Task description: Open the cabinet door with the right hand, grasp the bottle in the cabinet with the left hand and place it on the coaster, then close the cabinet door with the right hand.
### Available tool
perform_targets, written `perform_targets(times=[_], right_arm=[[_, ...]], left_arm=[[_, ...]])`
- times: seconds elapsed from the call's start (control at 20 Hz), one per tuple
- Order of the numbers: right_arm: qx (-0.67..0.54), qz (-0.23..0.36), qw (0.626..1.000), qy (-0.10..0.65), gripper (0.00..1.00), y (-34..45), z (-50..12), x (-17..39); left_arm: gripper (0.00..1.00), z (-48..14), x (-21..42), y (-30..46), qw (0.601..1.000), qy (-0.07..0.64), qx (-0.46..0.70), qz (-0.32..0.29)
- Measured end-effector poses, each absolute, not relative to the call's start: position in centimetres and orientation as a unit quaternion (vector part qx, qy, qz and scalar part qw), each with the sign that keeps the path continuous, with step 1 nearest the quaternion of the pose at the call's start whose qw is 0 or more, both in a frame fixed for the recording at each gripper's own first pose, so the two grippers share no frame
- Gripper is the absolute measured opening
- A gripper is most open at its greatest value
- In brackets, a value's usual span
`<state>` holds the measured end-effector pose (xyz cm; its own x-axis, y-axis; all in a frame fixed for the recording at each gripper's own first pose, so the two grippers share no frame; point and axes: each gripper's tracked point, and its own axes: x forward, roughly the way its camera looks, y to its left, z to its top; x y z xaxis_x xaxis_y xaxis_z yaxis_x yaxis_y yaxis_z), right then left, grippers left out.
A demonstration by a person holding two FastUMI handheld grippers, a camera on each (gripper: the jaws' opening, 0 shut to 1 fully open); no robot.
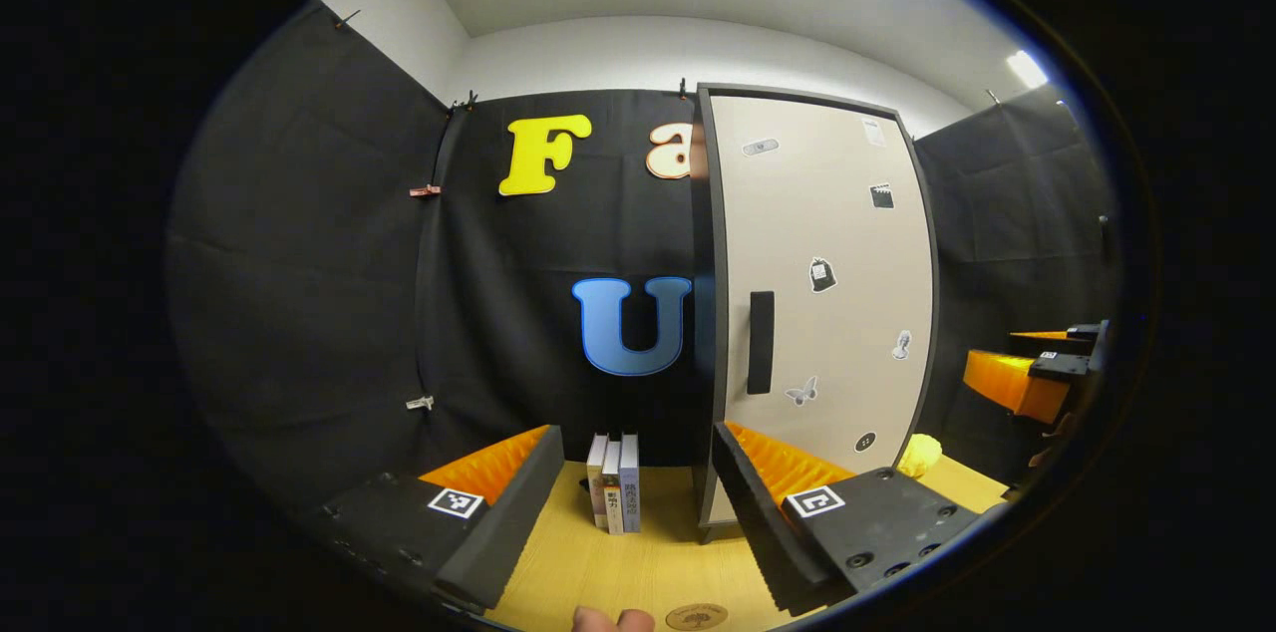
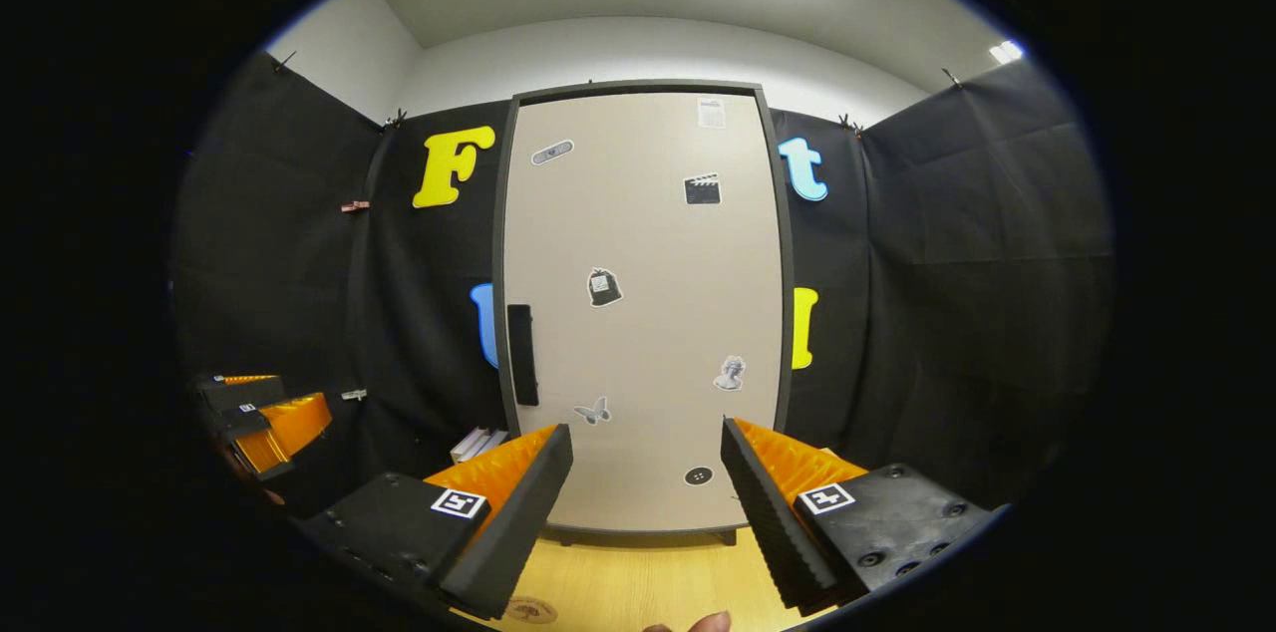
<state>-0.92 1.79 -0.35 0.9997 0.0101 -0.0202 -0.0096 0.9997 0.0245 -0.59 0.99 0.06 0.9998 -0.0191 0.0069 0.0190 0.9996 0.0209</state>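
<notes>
Both grippers hang above the wooden table (image 1: 648, 562) with fingers spread wide, gripping nothing: the left gripper (image 1: 638, 502) faces the books (image 1: 614, 482), the right gripper (image 2: 646, 502) the cabinet door (image 2: 648, 313). The door is closed, its dark handle (image 2: 522, 354) untouched, so the bottle is hidden. The round coaster (image 1: 696, 616) lies on the table below the left gripper.

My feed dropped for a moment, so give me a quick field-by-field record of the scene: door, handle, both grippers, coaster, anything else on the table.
cabinet door: shut, stickers on its front
handle: dark vertical bar at the door's left edge, untouched
right gripper: jaws open, facing the door, holding nothing
left gripper: jaws open, empty, aimed left of the cabinet
coaster: round, on the wooden table, bare
books: upright beside the cabinet
bottle: hidden behind the door
</notes>
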Motion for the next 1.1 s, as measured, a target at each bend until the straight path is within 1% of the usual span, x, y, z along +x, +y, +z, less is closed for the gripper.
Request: perform_targets(times=[0.2,0.4,0.55,0.75,0.9,1.1], right_arm=[[0.003,0.002,1.000,0.010,0.98,2.2,-0.2,-0.3],[0.012,0.019,1.000,0.007,0.97,5.1,0.2,1.9],[0.011,0.036,0.999,-0.002,0.98,7.9,1.0,4.9],[0.026,0.049,0.998,-0.009,0.97,11.2,0.5,9.1],[0.022,0.046,0.999,-0.013,0.97,13.4,-0.2,13.3],[0.015,0.046,0.999,0.006,0.98,15.8,-2.1,17.5]], left_arm=[[0.95,0.0,-0.2,1.4,1.000,-0.004,0.007,-0.012],[0.95,-0.4,0.2,2.3,1.000,-0.002,0.006,-0.014],[0.95,-1.2,0.6,3.3,1.000,0.003,0.007,-0.010],[0.95,-2.1,1.0,4.7,1.000,0.011,0.003,-0.005],[0.95,-2.8,1.3,5.4,1.000,0.018,0.000,-0.003],[0.95,-3.6,1.8,6.4,1.000,0.028,-0.007,-0.002]])
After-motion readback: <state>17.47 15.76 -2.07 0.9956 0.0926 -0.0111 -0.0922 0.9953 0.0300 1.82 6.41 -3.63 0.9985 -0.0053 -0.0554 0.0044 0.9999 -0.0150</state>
